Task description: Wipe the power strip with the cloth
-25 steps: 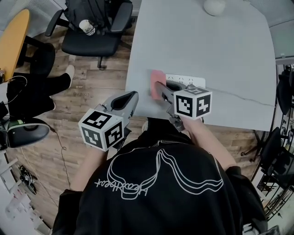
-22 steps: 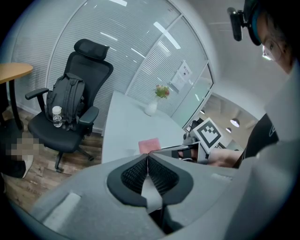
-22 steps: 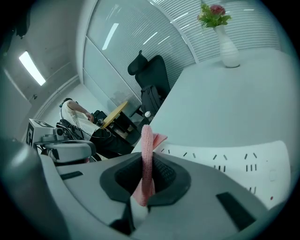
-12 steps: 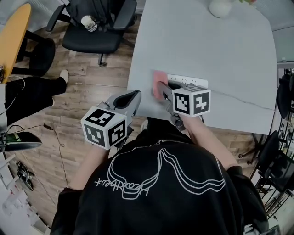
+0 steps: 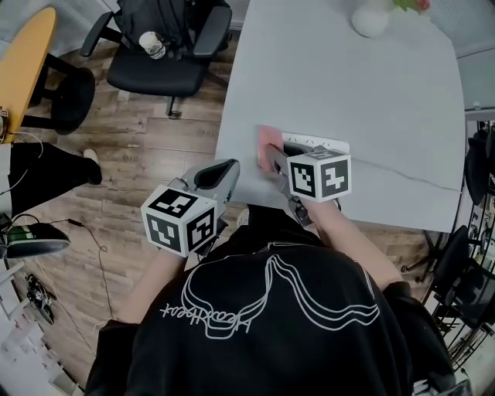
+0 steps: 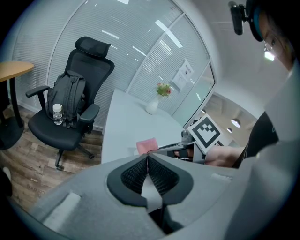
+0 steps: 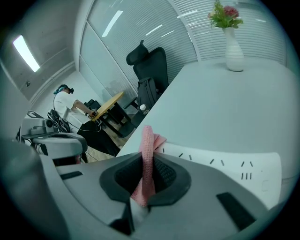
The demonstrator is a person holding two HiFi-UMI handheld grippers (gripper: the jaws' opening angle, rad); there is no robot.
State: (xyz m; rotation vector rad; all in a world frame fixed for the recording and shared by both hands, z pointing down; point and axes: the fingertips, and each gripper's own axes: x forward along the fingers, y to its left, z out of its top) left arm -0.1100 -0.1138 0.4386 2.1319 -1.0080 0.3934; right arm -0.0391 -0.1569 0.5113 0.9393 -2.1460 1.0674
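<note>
A white power strip (image 5: pixel 319 144) lies near the front left edge of the pale grey table (image 5: pixel 348 85); in the right gripper view the power strip (image 7: pixel 220 164) runs rightwards under the jaws. My right gripper (image 5: pixel 272 156) is shut on a pink cloth (image 5: pixel 267 144), and the cloth (image 7: pixel 146 159) hangs pinched between the dark pads over the strip's left end. My left gripper (image 5: pixel 219 175) is held off the table's left edge, above the floor, shut with nothing in it (image 6: pixel 147 158). The strip's cable (image 5: pixel 402 172) trails right.
A white vase with flowers (image 5: pixel 371 17) stands at the table's far side. A black office chair (image 5: pixel 166 46) with a backpack and a bottle is left of the table on the wood floor. A person's leg (image 5: pixel 46 166) is at far left.
The right gripper with the cloth has shifted slightly right and farther along the strip's left end. The left gripper moved a little rightwards. The person's leg at far left has drawn away.
</note>
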